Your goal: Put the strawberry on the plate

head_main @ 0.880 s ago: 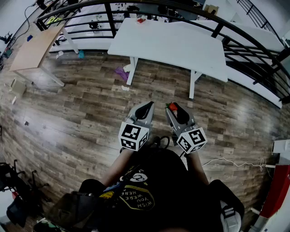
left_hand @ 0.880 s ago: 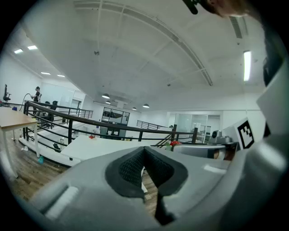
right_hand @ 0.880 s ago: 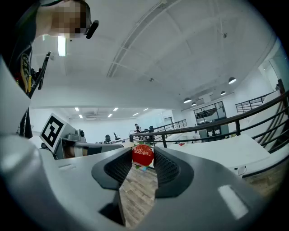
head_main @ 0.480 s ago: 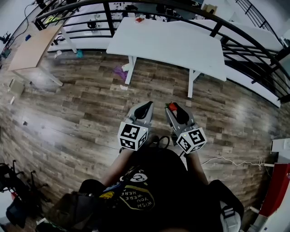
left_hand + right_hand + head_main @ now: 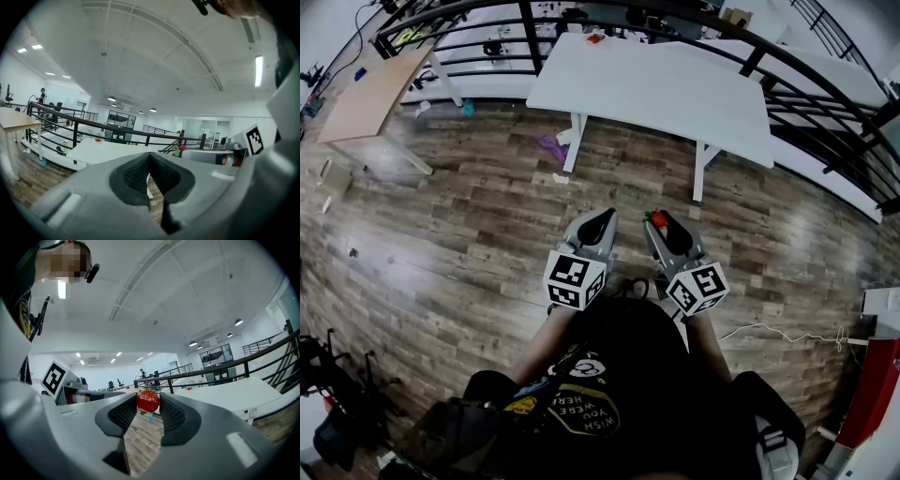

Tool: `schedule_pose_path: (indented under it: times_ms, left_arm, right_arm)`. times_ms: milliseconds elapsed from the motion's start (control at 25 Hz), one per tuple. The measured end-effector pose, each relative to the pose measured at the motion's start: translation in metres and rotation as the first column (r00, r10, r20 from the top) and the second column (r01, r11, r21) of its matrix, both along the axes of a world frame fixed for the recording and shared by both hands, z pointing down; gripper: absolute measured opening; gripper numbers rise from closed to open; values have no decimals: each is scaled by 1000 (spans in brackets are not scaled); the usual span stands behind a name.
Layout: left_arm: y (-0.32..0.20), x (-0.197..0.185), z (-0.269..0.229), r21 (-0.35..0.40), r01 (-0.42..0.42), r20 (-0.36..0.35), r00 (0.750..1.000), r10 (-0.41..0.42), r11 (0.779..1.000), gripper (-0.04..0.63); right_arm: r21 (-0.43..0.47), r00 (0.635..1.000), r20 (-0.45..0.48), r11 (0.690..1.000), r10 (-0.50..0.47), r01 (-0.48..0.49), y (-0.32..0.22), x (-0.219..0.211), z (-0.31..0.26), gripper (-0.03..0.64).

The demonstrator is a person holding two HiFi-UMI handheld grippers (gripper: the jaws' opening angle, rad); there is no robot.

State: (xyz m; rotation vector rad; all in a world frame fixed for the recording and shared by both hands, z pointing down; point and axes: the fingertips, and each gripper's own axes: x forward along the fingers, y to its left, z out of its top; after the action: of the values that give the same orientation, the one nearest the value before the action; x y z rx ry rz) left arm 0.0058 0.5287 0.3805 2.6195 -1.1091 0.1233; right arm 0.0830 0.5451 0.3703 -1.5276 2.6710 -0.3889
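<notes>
A red strawberry (image 5: 148,401) with green leaves sits pinched between the tips of my right gripper (image 5: 148,402), which is shut on it and held level above the wooden floor. From the head view the strawberry (image 5: 655,219) shows at the tip of the right gripper (image 5: 657,223), in front of the person's body. Close on its left my left gripper (image 5: 603,222) is held beside it; its jaws meet at the tips (image 5: 150,155) with nothing in them. No plate can be made out; a small red item (image 5: 595,38) lies at the far edge of the white table (image 5: 656,89).
The white table stands ahead across a stretch of wooden floor (image 5: 469,234). A black railing (image 5: 787,66) curves behind it. A wooden table (image 5: 370,94) is at the far left. A white cable (image 5: 778,337) lies on the floor at the right.
</notes>
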Motion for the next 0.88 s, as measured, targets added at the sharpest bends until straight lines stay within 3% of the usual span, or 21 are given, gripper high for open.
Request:
schedule_pose_path:
  times_ms: [480,880]
  left_arm:
    - [-7,-31,20,-28,0,14,1000,1,1000,0]
    - [-79,-20,15,-18,30,25,999,-29,999,0]
  right_arm:
    - [-51,998,-13,997,56,-57,-7,-15,31,152]
    - [-35,1000,-17,999,15,-15,-84,-6,26,152]
